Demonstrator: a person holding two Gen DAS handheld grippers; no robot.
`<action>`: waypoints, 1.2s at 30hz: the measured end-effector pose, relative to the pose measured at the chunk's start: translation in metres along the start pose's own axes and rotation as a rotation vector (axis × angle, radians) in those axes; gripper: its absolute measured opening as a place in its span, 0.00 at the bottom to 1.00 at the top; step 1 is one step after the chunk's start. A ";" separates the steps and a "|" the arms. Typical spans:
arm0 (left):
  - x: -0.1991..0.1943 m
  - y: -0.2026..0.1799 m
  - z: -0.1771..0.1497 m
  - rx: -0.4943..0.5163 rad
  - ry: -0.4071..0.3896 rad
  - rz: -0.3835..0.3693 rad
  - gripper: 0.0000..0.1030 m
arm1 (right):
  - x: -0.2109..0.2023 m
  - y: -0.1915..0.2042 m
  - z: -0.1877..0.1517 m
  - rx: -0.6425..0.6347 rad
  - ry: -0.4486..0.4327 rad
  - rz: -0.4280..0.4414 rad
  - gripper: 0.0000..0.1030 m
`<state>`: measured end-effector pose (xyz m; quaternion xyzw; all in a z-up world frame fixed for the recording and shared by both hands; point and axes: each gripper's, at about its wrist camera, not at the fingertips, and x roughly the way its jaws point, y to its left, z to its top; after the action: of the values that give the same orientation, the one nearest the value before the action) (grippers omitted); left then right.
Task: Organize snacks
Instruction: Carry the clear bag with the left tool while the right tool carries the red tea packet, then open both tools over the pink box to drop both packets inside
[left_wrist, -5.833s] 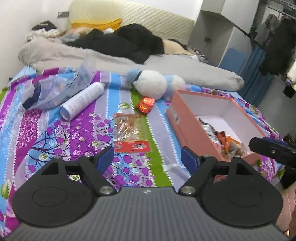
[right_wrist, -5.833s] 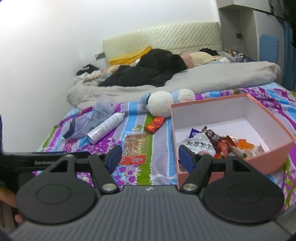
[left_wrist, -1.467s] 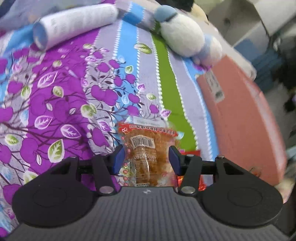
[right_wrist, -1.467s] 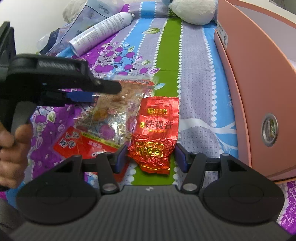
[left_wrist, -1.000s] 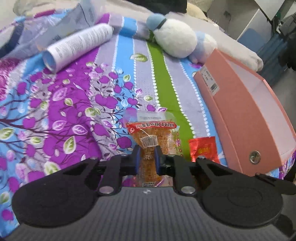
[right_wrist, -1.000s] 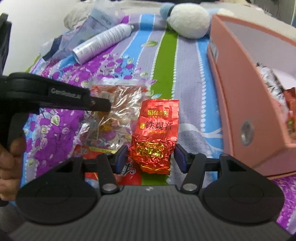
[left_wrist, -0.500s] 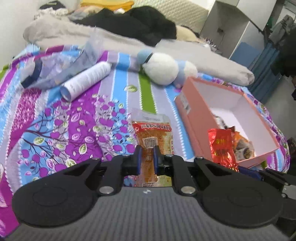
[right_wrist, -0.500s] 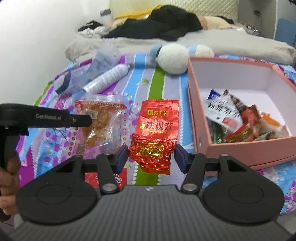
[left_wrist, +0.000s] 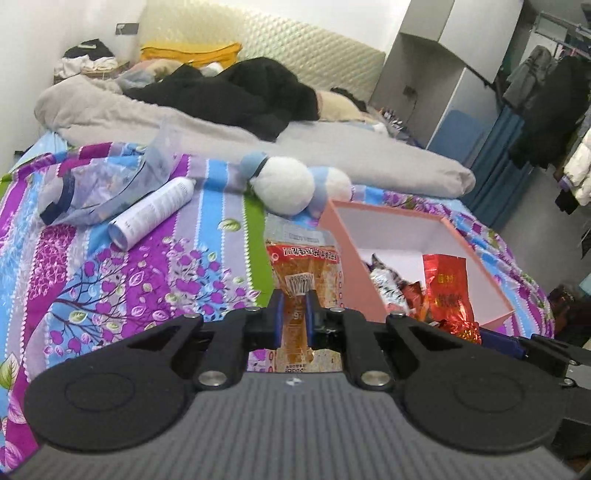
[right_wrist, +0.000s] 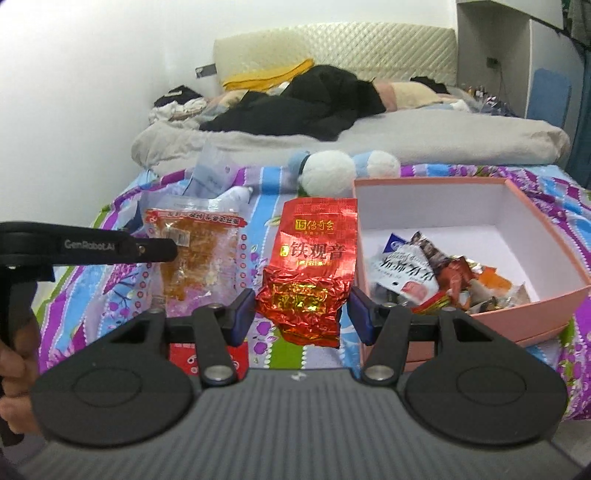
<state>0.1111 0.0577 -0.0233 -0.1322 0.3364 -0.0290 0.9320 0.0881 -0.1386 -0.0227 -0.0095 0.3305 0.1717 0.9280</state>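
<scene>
With the right gripper (right_wrist: 302, 317) pinching the red tea packet (right_wrist: 310, 266) and the left gripper (left_wrist: 294, 314) pinching the orange snack pack (left_wrist: 304, 273), the pink box (right_wrist: 546, 225) lies right of both, nearer the right.

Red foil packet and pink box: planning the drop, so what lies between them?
Nothing; in the right wrist view only bedspread separates the red foil packet from the pink box.

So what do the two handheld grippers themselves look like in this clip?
Both match: the left gripper and right gripper have matte black linkage arms with silver pivot bolts, round black discs, blue finger pads and a ribbed grey body. The left one's side reads "GenRobot.AI". No cables or sleeves show.
</scene>
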 end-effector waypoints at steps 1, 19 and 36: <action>-0.002 -0.003 0.001 0.001 -0.003 -0.005 0.13 | -0.003 -0.002 0.001 0.003 -0.007 -0.004 0.56; 0.011 -0.085 0.028 0.076 -0.019 -0.150 0.13 | -0.045 -0.059 0.013 0.067 -0.078 -0.117 0.56; 0.149 -0.154 0.061 0.111 0.106 -0.207 0.13 | 0.018 -0.153 0.038 0.137 -0.006 -0.180 0.56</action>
<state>0.2707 -0.0979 -0.0296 -0.1129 0.3674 -0.1506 0.9108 0.1747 -0.2721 -0.0187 0.0247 0.3364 0.0646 0.9392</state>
